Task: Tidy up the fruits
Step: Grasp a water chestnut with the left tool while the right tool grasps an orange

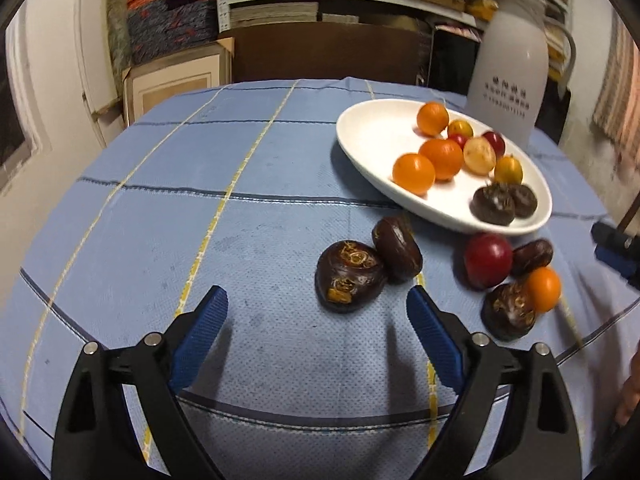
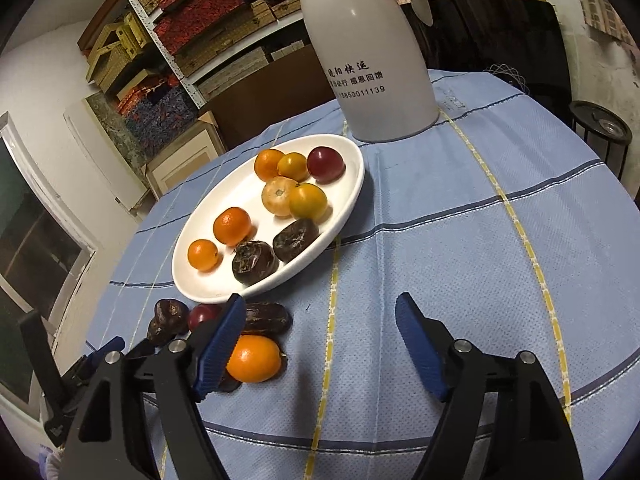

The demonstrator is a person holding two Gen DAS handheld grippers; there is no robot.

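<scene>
A white oval plate on the blue cloth holds several small oranges, yellow and red fruits and two dark brown water chestnuts. Loose on the cloth lie two dark chestnuts, a red fruit, another brown one, an orange and one more chestnut. My left gripper is open, with nothing between its fingers, just short of the nearest chestnut. My right gripper is open too, its left finger beside the loose orange.
A tall white bottle with printed text stands behind the plate. The checked blue cloth covers a round table. Shelves of boxes and fabric fill the back wall. A dark round stand sits off the table's right edge.
</scene>
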